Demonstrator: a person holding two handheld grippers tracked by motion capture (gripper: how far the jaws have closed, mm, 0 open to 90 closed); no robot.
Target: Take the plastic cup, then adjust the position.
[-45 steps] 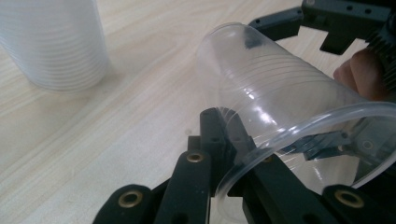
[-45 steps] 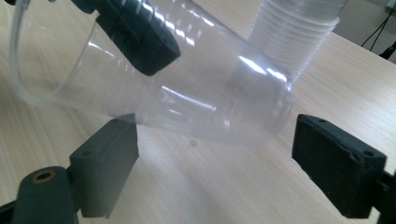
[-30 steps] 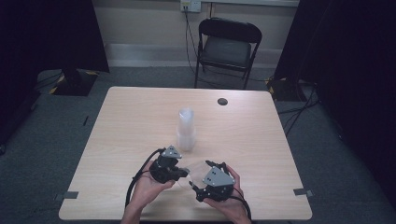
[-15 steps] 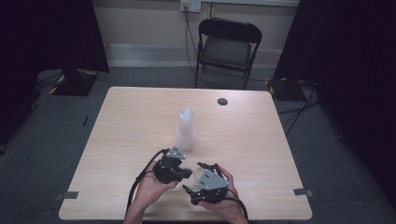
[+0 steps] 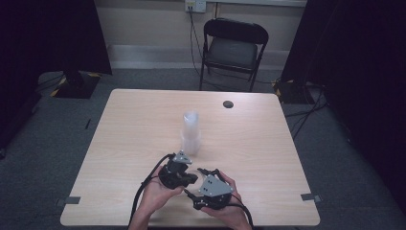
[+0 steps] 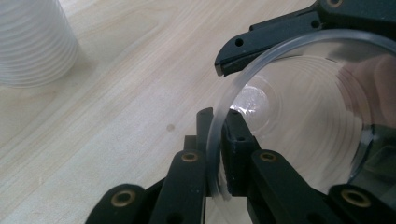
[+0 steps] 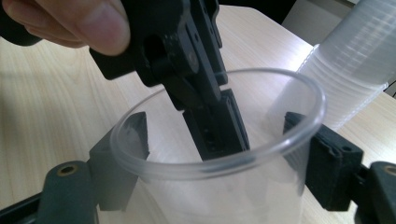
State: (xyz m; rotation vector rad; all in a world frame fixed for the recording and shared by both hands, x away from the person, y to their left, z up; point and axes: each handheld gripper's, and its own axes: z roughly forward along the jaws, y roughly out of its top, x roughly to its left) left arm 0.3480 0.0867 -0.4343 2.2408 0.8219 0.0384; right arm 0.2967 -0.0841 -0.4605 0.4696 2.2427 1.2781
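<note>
At the lower centre of the high view, the right gripper (image 5: 200, 182) has just been closing its jaws around a clear plastic cup (image 7: 219, 154), pads at the walls but contact unclear. The left gripper (image 6: 218, 140) pinches the cup's rim tight. A handover looks under way. The cup stack (image 5: 190, 132) stands just above on the table (image 5: 268, 143).
</note>
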